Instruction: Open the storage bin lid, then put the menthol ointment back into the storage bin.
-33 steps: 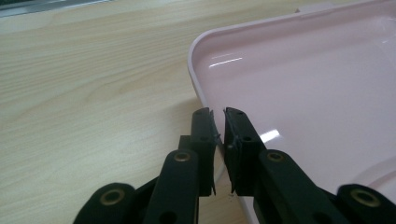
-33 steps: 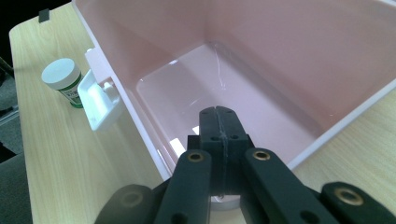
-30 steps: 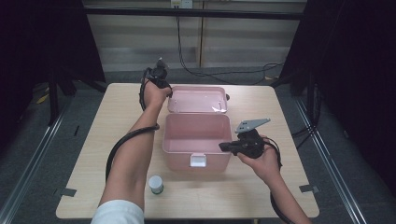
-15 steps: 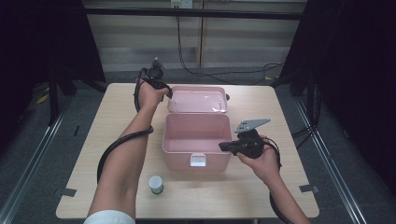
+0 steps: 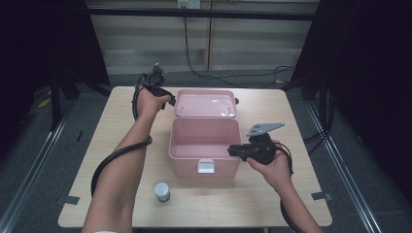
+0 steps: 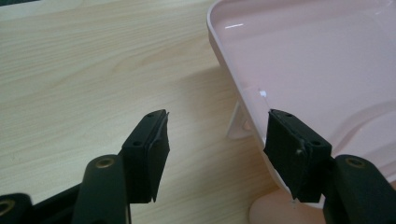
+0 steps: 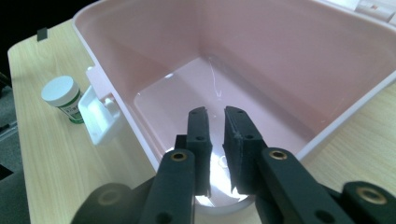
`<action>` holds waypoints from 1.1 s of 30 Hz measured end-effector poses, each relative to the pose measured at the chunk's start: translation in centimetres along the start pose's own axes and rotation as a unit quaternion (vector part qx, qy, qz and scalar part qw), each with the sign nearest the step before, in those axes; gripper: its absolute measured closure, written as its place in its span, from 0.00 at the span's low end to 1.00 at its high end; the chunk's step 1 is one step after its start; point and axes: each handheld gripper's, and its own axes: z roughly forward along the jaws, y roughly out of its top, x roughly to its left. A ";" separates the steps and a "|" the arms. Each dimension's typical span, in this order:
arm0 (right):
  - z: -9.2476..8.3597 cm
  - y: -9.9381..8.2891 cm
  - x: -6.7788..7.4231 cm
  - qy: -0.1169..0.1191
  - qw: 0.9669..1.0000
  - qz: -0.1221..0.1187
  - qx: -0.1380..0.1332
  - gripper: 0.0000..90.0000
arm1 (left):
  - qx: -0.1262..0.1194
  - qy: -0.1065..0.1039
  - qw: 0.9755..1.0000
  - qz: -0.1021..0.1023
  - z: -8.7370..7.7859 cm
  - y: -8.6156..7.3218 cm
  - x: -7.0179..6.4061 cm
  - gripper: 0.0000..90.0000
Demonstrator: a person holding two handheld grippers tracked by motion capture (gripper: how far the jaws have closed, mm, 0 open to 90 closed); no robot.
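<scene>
Lid (image 6: 322, 60) edge — btw open L tongs (image 6: 217, 140)

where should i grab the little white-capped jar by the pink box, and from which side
Judging by its pose, take the jar around its round body just under the white cap, coming straight down from above. It stands upright on the table with free space all round, apart from the pink box, so the tongs can straddle it.

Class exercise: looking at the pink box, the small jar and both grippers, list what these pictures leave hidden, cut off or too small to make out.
- Jar: label print too small in the high view, blurred in the right gripper view.
- Right gripper: whether its pads press the box wall, cut off by the bottom edge.
- Lid: far side cut off in the left gripper view.
- Left gripper: jaw tips hidden by the hand, high view.
</scene>
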 end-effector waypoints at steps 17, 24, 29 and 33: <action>-3.8 -0.1 0.0 -0.034 0.999 0.010 -0.018 0.57 | 0.004 -0.007 1.000 0.011 -1.8 -2.1 0.2 0.35; -5.7 -1.8 -1.0 -0.059 0.998 0.018 -0.024 0.42 | 0.006 -0.007 1.000 0.011 -2.6 -3.3 0.8 0.34; -6.4 -3.7 -2.1 -0.070 0.997 0.035 -0.018 0.37 | 0.011 -0.010 1.000 0.019 -3.0 -4.1 0.8 0.34; -6.2 -5.1 -2.9 -0.079 0.995 0.051 -0.013 0.32 | 0.016 -0.015 1.000 0.021 -3.2 -4.8 0.9 0.34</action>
